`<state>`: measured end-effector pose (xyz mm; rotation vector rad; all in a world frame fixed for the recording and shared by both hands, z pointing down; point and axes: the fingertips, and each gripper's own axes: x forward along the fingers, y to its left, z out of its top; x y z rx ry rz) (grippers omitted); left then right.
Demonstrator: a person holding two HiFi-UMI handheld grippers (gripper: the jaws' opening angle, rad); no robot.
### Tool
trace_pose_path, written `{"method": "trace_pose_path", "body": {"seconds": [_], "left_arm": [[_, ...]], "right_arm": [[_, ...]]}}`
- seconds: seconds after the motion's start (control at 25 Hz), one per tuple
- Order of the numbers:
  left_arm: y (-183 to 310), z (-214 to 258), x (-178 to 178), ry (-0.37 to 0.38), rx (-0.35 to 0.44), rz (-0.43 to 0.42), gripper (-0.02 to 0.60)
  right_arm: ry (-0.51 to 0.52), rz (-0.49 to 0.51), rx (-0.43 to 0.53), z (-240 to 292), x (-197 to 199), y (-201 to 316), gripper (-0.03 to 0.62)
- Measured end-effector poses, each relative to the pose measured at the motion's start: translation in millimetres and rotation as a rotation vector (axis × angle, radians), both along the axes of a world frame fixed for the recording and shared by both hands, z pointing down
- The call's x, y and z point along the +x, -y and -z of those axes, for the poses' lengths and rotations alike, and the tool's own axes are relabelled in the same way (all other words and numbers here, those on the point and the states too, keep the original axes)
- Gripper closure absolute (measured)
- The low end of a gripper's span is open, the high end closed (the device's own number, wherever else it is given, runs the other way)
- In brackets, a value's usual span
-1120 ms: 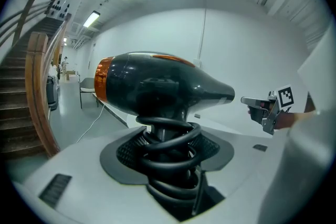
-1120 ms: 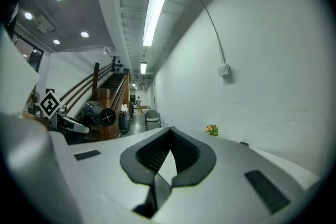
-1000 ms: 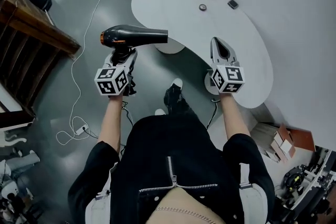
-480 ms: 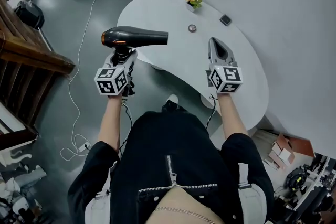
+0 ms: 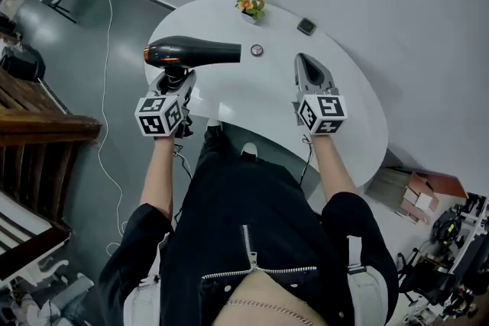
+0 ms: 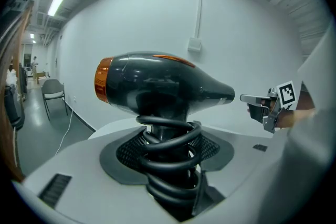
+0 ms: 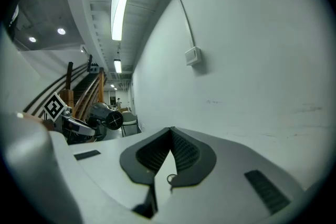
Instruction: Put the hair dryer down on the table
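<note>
Over the left end of the white table (image 5: 267, 99), the left gripper (image 5: 175, 78) holds the black hair dryer (image 5: 192, 52) aloft, its jaws clamped on the handle, which is wrapped in a coiled cord (image 6: 169, 152). The barrel lies level, nozzle toward the right gripper (image 5: 309, 70), whose jaws meet tip to tip with nothing between. A flower pot (image 5: 250, 5) stands at the table's far edge.

Black jacket (image 5: 244, 225), silver zip (image 5: 251, 252)
</note>
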<state>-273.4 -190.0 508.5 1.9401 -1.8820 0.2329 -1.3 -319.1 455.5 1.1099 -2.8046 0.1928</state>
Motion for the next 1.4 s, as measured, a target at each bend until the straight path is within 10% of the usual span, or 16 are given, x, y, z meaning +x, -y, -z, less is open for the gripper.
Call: {"method": "trace_pose_path", "body": {"seconds": [0.6, 1.4], "left_arm": [[166.5, -14.4, -35.6, -0.018, -0.03, -0.249, 0.324], [202.2, -111.4, -94.9, -0.093, -0.213, -0.283, 0.324]], "right_arm": [[-0.053, -0.261, 0.006, 0.5, -4.8, 78.3, 0.588], [-0.134, -0.348, -0.108, -41.0, -41.5, 79.1, 0.588]]}}
